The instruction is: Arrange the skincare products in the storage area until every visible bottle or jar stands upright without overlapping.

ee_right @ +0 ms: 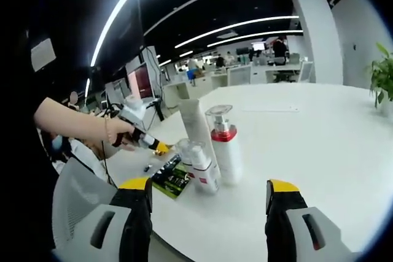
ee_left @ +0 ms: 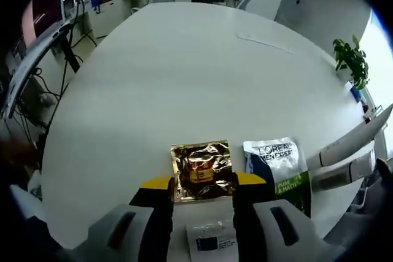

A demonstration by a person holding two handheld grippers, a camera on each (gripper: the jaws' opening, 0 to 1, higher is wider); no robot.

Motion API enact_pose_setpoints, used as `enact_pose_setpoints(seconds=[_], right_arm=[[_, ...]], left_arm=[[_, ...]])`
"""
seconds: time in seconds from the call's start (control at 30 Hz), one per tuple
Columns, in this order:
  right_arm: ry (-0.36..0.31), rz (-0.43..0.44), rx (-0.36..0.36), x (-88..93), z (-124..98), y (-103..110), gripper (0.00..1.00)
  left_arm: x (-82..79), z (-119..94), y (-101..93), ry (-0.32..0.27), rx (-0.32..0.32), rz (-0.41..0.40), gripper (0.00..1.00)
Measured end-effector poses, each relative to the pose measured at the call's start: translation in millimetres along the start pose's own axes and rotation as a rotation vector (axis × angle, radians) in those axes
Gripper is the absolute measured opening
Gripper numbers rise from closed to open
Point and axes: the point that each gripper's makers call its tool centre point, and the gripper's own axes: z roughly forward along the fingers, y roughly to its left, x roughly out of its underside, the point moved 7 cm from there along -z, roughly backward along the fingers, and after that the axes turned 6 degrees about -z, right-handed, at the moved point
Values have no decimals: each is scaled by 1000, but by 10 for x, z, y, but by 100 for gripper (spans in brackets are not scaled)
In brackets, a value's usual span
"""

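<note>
Fingers of the left gripper [ee_left: 202, 197] stand apart on either side of a crinkled gold foil sachet [ee_left: 201, 170] that lies flat on the white surface [ee_left: 184, 78]; whether their pads touch its edges cannot be told. Just beside the sachet, to its right in the left gripper view, lies a white, blue and green L'Oreal Men Expert pouch [ee_left: 279, 167], also flat, and a small white packet with a dark label [ee_left: 210, 240] rests between the fingers closer to the camera. White tubes [ee_left: 347, 154] show at the right edge of that view. Fingers of the right gripper [ee_right: 209, 204] are spread wide with nothing between them, held above the surface edge. Ahead of them in the right gripper view a group of products stands upright close together: a tall white tube [ee_right: 196, 124], a clear pump bottle with a red collar [ee_right: 224, 145], and a smaller white bottle [ee_right: 202, 167] in front. A dark green pouch [ee_right: 172, 179] lies flat just beside them. Farther left, a person's hand [ee_right: 116, 133] holds the other gripper low over the surface. A potted plant [ee_left: 351, 59] stands near the far edge.
</note>
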Motion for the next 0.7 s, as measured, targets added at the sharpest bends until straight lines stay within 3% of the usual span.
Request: enact_pose_setpoints(seconds=[0.43,0.7], right_arm=[[-4,5,-1,-11,-12,11,77],[-2,7,1,-10,-18,8,77]], left_arm=[[50,62,-57,22,-30,-5,45],[102,50,-73,26,-25,-1,42]])
